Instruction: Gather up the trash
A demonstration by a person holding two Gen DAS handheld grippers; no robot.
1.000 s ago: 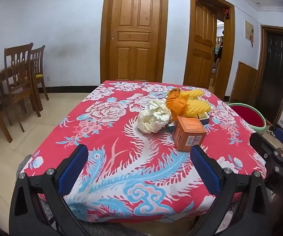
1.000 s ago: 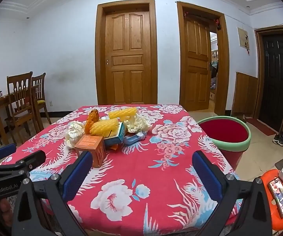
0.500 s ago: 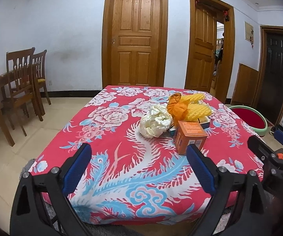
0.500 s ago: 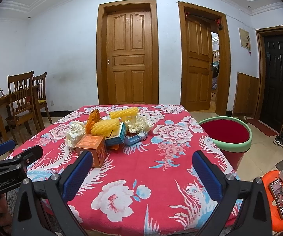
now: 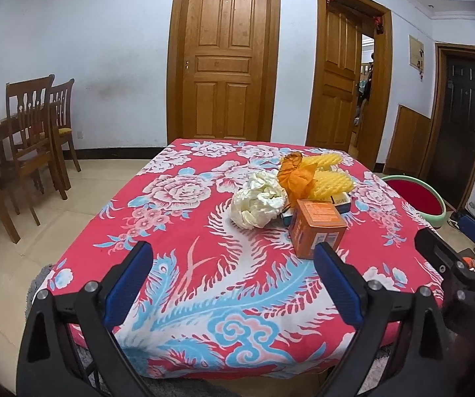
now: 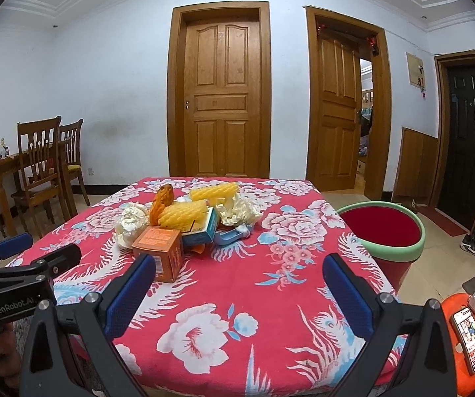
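Both grippers hang at the near edge of the table (image 6: 224,301), which wears a red floral tablecloth. The left gripper (image 5: 234,281) has its blue pads spread wide with nothing between them, and the right gripper (image 6: 239,294) is spread wide too, also empty.

A bit further in sits the trash pile, all bunched together mid-table. Nearest is an orange carton (image 5: 316,226), standing upright right in front of the rest, so it blocks the way to the stuff behind it. Just left of it is a crumpled white paper wad (image 5: 258,203). Behind the carton there's a blue-and-white box (image 6: 201,230) with yellow foam fruit netting (image 6: 182,213) on top, plus an orange plastic wrapper (image 5: 292,173) sticking up. From the right wrist view a second crumpled paper wad (image 6: 239,210) and a pale blue item (image 6: 230,235) sit on the pile's right side.

Off the table's right edge stands a red bin with a green rim (image 6: 382,230), on the floor. An orange stool holding a phone (image 6: 470,337) is near the right gripper. Far back: wooden chairs (image 5: 34,139) on the left, then closed wooden doors (image 5: 225,56).
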